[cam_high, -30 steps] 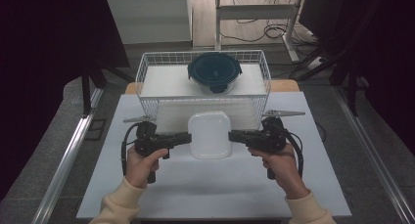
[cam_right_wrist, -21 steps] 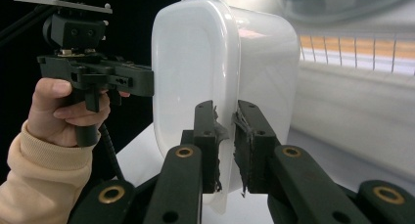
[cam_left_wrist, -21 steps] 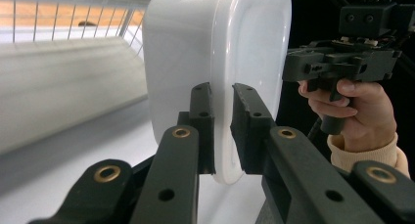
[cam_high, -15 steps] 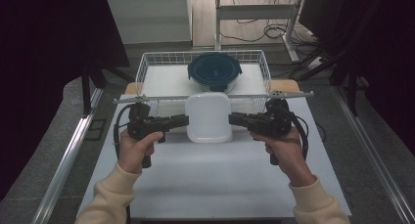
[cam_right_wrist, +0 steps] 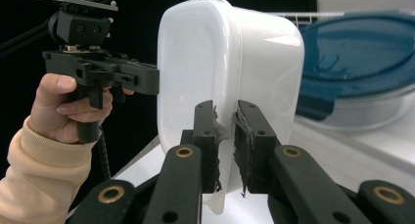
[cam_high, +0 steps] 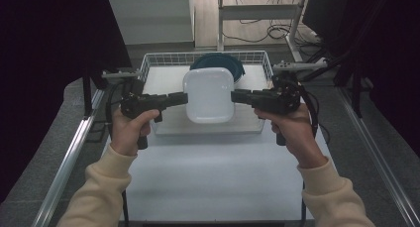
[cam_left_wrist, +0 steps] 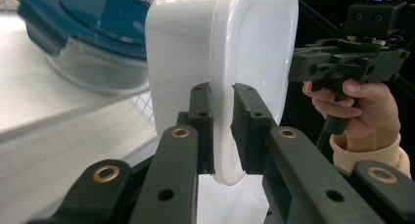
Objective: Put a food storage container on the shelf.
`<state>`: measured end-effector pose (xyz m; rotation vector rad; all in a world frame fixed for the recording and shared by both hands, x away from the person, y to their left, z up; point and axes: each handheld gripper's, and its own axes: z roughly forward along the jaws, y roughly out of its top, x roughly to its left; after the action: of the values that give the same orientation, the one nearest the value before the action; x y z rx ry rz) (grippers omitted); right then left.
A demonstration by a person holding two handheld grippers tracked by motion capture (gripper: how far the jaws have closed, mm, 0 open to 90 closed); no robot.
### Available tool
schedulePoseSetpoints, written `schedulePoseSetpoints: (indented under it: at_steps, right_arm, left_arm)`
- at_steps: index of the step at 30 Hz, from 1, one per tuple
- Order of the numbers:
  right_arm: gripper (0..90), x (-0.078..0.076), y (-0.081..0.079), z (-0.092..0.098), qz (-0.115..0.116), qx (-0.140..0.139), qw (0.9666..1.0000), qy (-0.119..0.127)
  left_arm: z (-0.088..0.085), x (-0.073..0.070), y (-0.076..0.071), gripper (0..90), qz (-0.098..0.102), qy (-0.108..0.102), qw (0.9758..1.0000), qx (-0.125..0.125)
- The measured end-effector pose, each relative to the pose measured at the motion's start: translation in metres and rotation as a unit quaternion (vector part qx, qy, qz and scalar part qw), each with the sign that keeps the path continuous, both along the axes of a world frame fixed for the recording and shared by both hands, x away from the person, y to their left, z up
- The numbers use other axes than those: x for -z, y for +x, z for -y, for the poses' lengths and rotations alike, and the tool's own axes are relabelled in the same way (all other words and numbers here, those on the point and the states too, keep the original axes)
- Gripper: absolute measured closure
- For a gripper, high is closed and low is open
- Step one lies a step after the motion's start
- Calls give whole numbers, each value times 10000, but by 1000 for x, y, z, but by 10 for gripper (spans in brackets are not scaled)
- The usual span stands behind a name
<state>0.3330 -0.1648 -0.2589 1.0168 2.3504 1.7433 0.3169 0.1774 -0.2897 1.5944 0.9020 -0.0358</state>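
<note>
White table carries a wire basket at its far end; inside the basket, toward the back, sits a glass container with a teal clip lid. In front of and above that container, a white plastic tub hangs clear of the table, over the basket's near half, held between the two hands. The tub is a rounded square with no marked long axis; in the high view its open mouth faces up toward the camera and its base points down. The left gripper meets the tub's left rim, the right gripper the right rim — both point inward along one line across the table, so the tub lies directly between them and neither hand is nearer. In the left gripper view the jaws are closed down to a narrow gap, pinching the thin rim and wall of the tub; the right gripper view shows the same pinch on the opposite rim, pads pressed on the plastic. Judgement: the next move depends on the tub's position over the basket floor in front of the teal-lidded container — a level descent should set it there, provided both grips stay matched.
</note>
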Motion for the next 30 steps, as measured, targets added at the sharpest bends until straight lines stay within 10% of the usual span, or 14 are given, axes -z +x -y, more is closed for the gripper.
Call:
schedulePoseSetpoints:
  at_steps: [19, 30]
  right_arm:
    - [796, -61, 35, 1, 77, 25, 9999, 98]
    - [796, -59, 73, 3, -268, 67, 9995, 132]
  left_arm:
    - [2, -63, 38, 797, 53, 39, 10000, 7]
    - [3, -60, 73, 797, -340, -2, 9994, -12]
